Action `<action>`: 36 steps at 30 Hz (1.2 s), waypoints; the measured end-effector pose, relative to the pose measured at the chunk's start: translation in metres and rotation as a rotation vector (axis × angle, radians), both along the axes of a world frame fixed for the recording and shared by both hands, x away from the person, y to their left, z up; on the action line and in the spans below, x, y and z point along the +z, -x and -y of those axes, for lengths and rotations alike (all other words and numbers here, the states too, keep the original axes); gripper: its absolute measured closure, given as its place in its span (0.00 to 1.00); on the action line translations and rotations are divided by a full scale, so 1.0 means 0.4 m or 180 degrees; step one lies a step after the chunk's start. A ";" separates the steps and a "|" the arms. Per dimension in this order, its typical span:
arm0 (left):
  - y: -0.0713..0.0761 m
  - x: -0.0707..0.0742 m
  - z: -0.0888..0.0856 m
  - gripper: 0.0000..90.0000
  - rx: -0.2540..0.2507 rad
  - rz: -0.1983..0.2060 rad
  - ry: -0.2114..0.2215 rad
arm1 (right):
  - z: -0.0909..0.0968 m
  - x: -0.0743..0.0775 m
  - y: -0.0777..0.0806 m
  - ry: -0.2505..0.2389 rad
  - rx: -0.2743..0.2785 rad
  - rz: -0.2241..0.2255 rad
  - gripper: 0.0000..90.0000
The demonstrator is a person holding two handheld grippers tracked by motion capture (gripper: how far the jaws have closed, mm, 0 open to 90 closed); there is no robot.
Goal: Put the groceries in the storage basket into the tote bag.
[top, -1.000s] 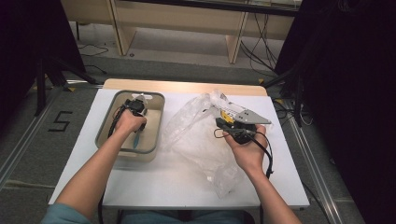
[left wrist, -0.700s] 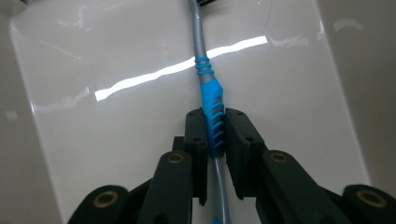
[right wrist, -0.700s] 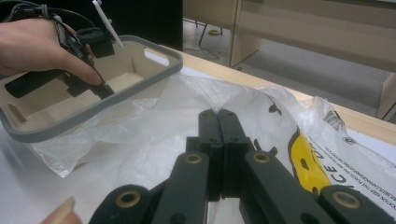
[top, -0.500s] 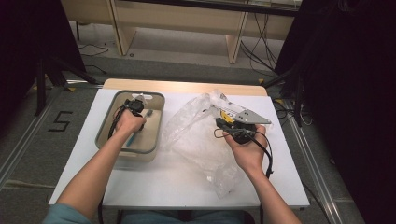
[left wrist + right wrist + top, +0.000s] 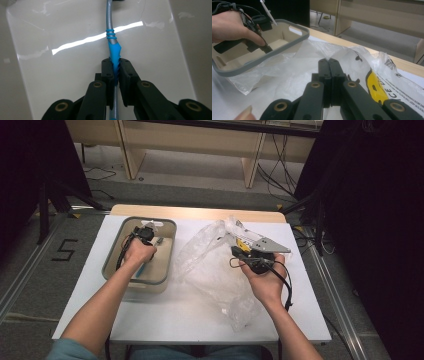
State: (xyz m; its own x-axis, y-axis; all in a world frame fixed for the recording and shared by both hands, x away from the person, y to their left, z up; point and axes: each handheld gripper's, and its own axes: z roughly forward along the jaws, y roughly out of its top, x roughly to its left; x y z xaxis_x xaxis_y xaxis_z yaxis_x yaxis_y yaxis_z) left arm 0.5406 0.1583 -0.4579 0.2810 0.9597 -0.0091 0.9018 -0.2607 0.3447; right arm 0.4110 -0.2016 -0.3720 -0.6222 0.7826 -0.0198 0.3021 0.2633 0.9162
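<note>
Bin (image 5: 114, 270) around left jaws clamped on blue-grey tool (image 5: 113, 51); plastic bag (image 5: 210, 265) beside shut right jaws.

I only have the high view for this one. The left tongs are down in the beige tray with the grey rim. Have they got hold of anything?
Observer: Yes. The left tongs have just been closing and now pinch the blue rubber grip of a slim silver-grey tool lying in the beige tray.
Reviewer: And the right tongs over the clear plastic bag?
Observer: The right tongs have their jaws pressed flat together. I cannot tell whether any film of the clear plastic bag is caught.
Reviewer: Any print on it?
Observer: A yellow patch with black lettering beside it.
</note>
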 end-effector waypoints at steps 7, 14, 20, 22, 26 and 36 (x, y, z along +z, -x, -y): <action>0.002 0.000 -0.002 0.92 -0.0008 0.0019 0.0021 | 0.002 0.001 0.000 -0.0003 -0.0006 -0.0001 1.00; 0.004 0.001 -0.012 0.92 0.0045 0.0055 0.0118 | 0.001 0.001 0.000 -0.0003 -0.0005 -0.0004 1.00; 0.006 0.010 -0.023 0.92 0.0074 0.0118 0.0171 | 0.002 0.001 0.000 -0.0004 -0.0007 -0.0001 1.00; 0.009 0.015 -0.025 0.92 0.0081 0.0169 0.0189 | 0.001 0.001 0.000 0.0000 -0.0003 -0.0005 1.00; 0.017 0.026 -0.028 0.92 0.0050 0.0255 0.0237 | 0.001 0.001 0.000 0.0000 -0.0003 -0.0002 1.00; 0.031 0.048 -0.040 0.92 0.0052 0.0478 0.0469 | 0.000 -0.001 0.000 0.0001 -0.0007 0.0010 1.00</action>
